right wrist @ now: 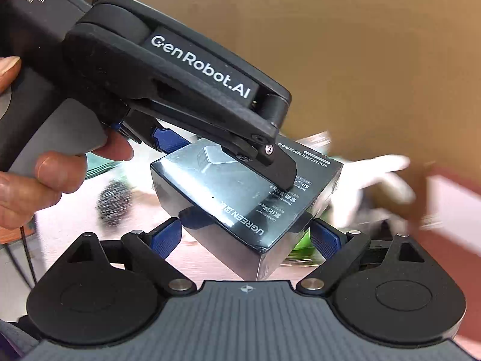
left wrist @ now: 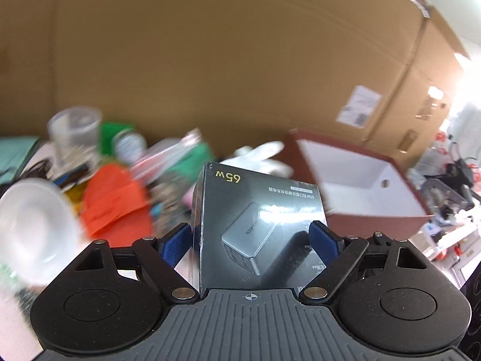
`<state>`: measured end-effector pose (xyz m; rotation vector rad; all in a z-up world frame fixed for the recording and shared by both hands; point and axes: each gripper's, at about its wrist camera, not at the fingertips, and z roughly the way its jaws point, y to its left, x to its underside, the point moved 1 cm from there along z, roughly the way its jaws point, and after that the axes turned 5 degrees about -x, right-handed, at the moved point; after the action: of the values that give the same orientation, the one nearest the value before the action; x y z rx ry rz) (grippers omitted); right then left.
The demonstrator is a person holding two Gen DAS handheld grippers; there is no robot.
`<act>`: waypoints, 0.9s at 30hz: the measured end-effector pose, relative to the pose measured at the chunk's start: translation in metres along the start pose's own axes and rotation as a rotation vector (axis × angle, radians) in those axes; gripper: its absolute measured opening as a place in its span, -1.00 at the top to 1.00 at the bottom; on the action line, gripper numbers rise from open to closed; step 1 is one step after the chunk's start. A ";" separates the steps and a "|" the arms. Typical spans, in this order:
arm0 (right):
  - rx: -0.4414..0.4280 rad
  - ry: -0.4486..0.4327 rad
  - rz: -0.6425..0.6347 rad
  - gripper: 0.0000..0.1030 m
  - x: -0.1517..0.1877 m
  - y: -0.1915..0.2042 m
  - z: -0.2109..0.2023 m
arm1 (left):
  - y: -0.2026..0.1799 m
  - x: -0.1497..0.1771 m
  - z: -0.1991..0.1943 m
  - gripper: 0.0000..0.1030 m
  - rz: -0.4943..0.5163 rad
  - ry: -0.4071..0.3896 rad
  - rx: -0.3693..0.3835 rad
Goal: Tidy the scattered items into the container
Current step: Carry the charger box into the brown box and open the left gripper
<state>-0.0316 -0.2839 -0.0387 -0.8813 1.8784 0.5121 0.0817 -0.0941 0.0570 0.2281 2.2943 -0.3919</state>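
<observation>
While both grippers clamp the charger box, cardboard walls (blurred) back the cluttered table.

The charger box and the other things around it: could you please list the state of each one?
Charger box: sealed in film, lifted, clamped by the left hand-held gripper.
Right hand-held gripper: fingers around the box's lower corner; contact unclear.
Red container: open, white inside, tilted in view.
Clear plastic cup: upright, blurred.
White bowl: open side facing the camera.
</observation>
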 end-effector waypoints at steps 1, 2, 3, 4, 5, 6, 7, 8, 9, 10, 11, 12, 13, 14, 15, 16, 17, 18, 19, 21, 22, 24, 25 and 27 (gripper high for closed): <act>0.030 -0.008 -0.003 -0.82 -0.003 -0.010 -0.012 | -0.018 -0.008 0.003 -0.65 0.025 -0.009 0.019; 0.060 -0.012 -0.007 -0.82 -0.006 -0.020 -0.022 | -0.035 -0.015 0.006 -0.65 0.044 -0.017 0.036; 0.087 -0.012 -0.009 -0.82 -0.008 -0.031 -0.031 | -0.050 -0.023 0.010 -0.66 0.061 -0.024 0.051; 0.123 -0.016 -0.009 -0.82 -0.011 -0.044 -0.042 | -0.067 -0.031 0.016 -0.68 0.076 -0.026 0.067; 0.156 -0.020 -0.007 -0.82 -0.013 -0.055 -0.052 | -0.083 -0.039 0.022 -0.69 0.090 -0.028 0.082; 0.187 -0.022 -0.007 -0.82 -0.014 -0.067 -0.060 | -0.096 -0.045 0.028 -0.70 0.104 -0.031 0.093; 0.217 -0.025 -0.005 -0.82 -0.016 -0.080 -0.068 | -0.114 -0.052 0.035 -0.70 0.125 -0.036 0.105; 0.242 -0.027 0.005 -0.82 -0.017 -0.093 -0.075 | -0.127 -0.057 0.042 -0.70 0.144 -0.039 0.109; 0.262 -0.027 0.021 -0.82 -0.017 -0.108 -0.081 | -0.143 -0.061 0.051 -0.70 0.163 -0.038 0.116; 0.277 -0.025 0.041 -0.82 -0.017 -0.123 -0.085 | -0.154 -0.065 0.062 -0.68 0.172 -0.029 0.119; 0.294 -0.019 0.056 -0.82 -0.016 -0.138 -0.088 | -0.163 -0.068 0.072 -0.66 0.173 -0.012 0.120; 0.312 -0.007 0.067 -0.82 -0.014 -0.150 -0.088 | -0.172 -0.071 0.085 -0.61 0.174 0.002 0.119; 0.333 0.018 0.081 -0.82 -0.012 -0.164 -0.086 | -0.179 -0.074 0.096 -0.62 0.176 0.011 0.115; 0.350 0.038 0.101 -0.82 -0.010 -0.176 -0.084 | -0.184 -0.075 0.107 -0.59 0.172 0.022 0.099; 0.369 0.060 0.120 -0.82 -0.007 -0.189 -0.080 | -0.187 -0.076 0.115 -0.59 0.175 0.027 0.084; 0.397 0.066 0.130 -0.80 -0.003 -0.200 -0.077 | -0.190 -0.076 0.121 -0.59 0.188 0.019 0.070; 0.426 0.059 0.125 -0.81 -0.001 -0.207 -0.076 | -0.190 -0.075 0.124 -0.59 0.199 0.008 0.052; 0.452 0.062 0.126 -0.83 0.000 -0.215 -0.076 | -0.188 -0.075 0.125 -0.59 0.205 0.002 0.040; 0.456 0.064 0.141 -0.83 0.000 -0.222 -0.076 | -0.184 -0.075 0.124 -0.59 0.205 0.003 0.037; 0.454 0.056 0.174 -0.83 0.002 -0.233 -0.079 | -0.173 -0.075 0.121 -0.59 0.194 0.008 0.033; 0.459 0.051 0.183 -0.83 0.003 -0.236 -0.080 | -0.166 -0.076 0.117 -0.60 0.191 0.005 0.027; 0.455 0.034 0.194 -0.83 0.000 -0.219 -0.077 | -0.150 -0.074 0.108 -0.60 0.190 -0.006 0.016; 0.451 0.022 0.211 -0.83 0.003 -0.215 -0.080 | -0.140 -0.072 0.101 -0.60 0.191 -0.008 0.005; 0.443 -0.011 0.247 -0.83 0.007 -0.211 -0.086 | -0.119 -0.067 0.085 -0.63 0.187 -0.021 -0.006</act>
<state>0.0761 -0.4816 -0.0015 -0.3568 1.9954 0.2283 0.1512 -0.2385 0.0755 0.4292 2.2308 -0.2899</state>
